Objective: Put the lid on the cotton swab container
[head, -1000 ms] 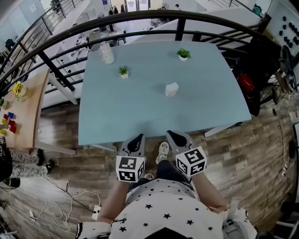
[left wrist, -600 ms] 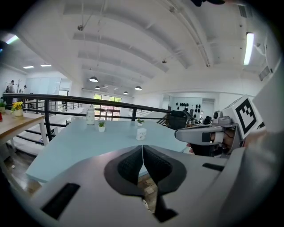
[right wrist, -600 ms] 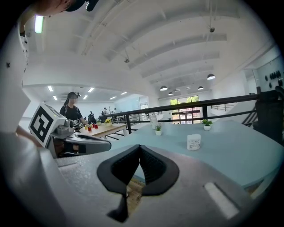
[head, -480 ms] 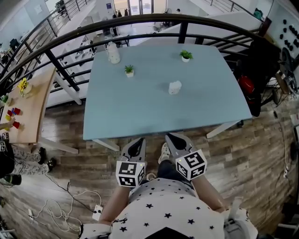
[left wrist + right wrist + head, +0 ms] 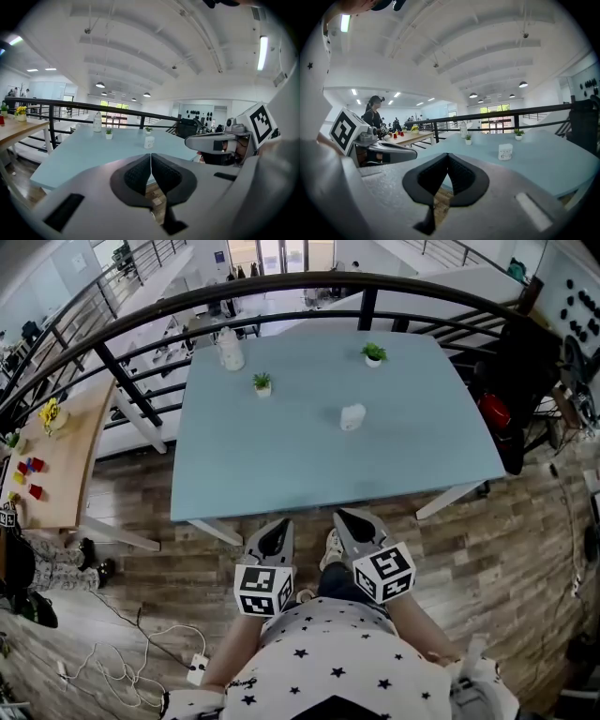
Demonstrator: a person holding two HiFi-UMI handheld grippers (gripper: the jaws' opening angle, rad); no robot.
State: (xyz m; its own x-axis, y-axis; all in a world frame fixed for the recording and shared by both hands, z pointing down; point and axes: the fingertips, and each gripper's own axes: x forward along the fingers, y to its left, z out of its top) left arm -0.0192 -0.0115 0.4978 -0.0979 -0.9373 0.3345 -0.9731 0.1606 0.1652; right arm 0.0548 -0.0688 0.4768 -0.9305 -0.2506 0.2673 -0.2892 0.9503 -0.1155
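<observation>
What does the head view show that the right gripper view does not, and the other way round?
Only the head view: the white cables on the floor and the person's shoe. Only the right gripper view: the ceiling lamps and the jaws of the right gripper, shut with nothing between. Both: the blue table, the white container, two small plants and the black railing.

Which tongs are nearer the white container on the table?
Right. The right tongs hang off the near edge of the table, roughly in line with the white container; the left tongs hang beside them, offset further left.
</observation>
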